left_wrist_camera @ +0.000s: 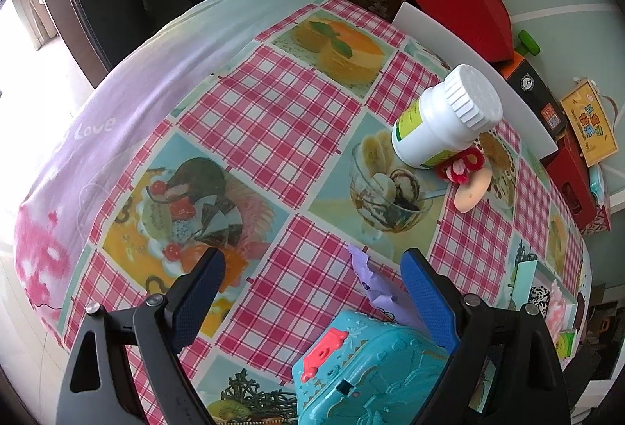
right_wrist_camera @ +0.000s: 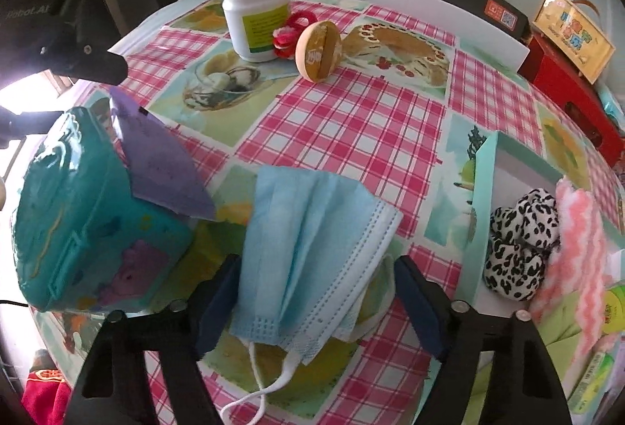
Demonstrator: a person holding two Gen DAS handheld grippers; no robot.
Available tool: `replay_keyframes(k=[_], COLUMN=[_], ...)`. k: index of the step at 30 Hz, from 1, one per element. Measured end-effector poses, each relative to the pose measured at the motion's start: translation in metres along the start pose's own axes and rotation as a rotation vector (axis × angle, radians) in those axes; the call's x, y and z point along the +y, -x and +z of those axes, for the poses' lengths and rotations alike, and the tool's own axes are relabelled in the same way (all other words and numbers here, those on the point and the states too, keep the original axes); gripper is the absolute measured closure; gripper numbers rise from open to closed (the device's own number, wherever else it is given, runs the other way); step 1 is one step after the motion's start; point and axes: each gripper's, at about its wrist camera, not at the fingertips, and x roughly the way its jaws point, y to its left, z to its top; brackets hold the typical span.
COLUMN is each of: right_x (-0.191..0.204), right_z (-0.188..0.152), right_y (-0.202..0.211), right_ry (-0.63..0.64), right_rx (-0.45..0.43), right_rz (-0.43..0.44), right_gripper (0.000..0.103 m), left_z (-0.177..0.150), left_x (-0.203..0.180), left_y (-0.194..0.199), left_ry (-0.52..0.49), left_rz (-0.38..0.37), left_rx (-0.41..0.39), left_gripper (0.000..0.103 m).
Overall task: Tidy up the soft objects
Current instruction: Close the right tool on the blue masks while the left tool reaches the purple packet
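- Tabletop (right_wrist_camera: 351, 120) with a checked pink cloth and food pictures carries all the things.
- At the far left in the right wrist view stands a teal toy case (right_wrist_camera: 78, 229); a purple mask (right_wrist_camera: 164, 167) lies against its right side.
- The left tool (left_wrist_camera: 312, 261) hangs over the near edge of this case (left_wrist_camera: 375, 366), its fingers wide apart, with nothing pressed between them. The tip of the purple mask (left_wrist_camera: 371, 280) shows between the fingers, but they do not touch it.
- To the right of the case a light blue face mask (right_wrist_camera: 308, 245) lies on the cloth, with its white ear loop (right_wrist_camera: 269, 382) trailing toward the camera.
- The right tool (right_wrist_camera: 316, 276) is around this mask. Its left pad (right_wrist_camera: 218, 300) touches the mask's edge; the right pad (right_wrist_camera: 422, 304) stands clear of it, so the mask is not clamped.
- Farther back, in the middle, a white bottle (right_wrist_camera: 254, 7) stands upright, with a red fluffy thing (right_wrist_camera: 289, 30) and a round wooden piece (right_wrist_camera: 318, 50) just beside it.
- At the right is an open mint box (right_wrist_camera: 484, 214); inside it lie a black-and-white spotted soft thing (right_wrist_camera: 515, 241) and a pink-and-white fluffy cloth (right_wrist_camera: 574, 229), touching each other.
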Motion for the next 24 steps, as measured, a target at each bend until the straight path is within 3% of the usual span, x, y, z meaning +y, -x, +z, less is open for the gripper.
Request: replay_keyframes(k=[9,14,24], right_x=[-0.022,-0.029,-0.034], right_z=[0.001,0.000,0.003], right_y=[-0.001,0.001,0.003], right_ry=[-0.073,-0.093,-0.108], right_rx=[-0.017,-0.028,-0.029], right_rz=[-0.004,-0.002,0.006], right_gripper=[0.048,0.068,0.069], left_z=[-0.001,-0.001,-0.001], left_x=[-0.005,-0.008,-0.011], left_y=[0.001,0.000,0.000], left_ry=[-0.017,-0.026,-0.037], left_rz=[0.008,0.009,0.006], left_rx=[-0.001,0.000,0.002], left_gripper=[0.012,0.012,0.012])
